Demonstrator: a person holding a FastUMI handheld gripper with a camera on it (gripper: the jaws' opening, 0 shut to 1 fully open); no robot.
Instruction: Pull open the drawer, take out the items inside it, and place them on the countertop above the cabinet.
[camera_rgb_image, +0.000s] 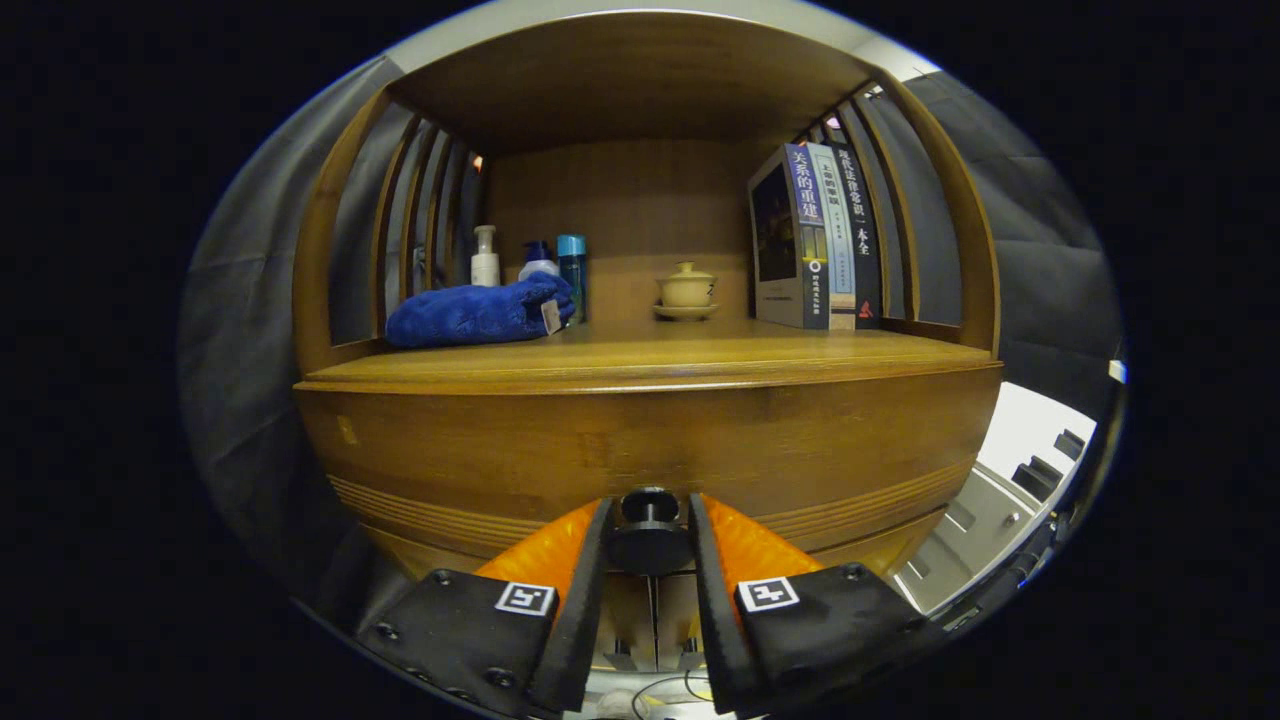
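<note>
With the round dark drawer knob (649, 530) sitting between its fingers, the gripper (649, 512) looks clamped on it. Brown wooden drawer front (640, 450) closed. Folded blue towel (475, 312) lies on the wooden countertop (650, 362).

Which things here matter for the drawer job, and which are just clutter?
Job:
drawer front
drawer knob, between the fingers, which look closed on it
gripper
countertop, where the items go

Lying about:
blue towel
three bottles behind the towel
lidded cup on a saucer
books standing at the right
</note>
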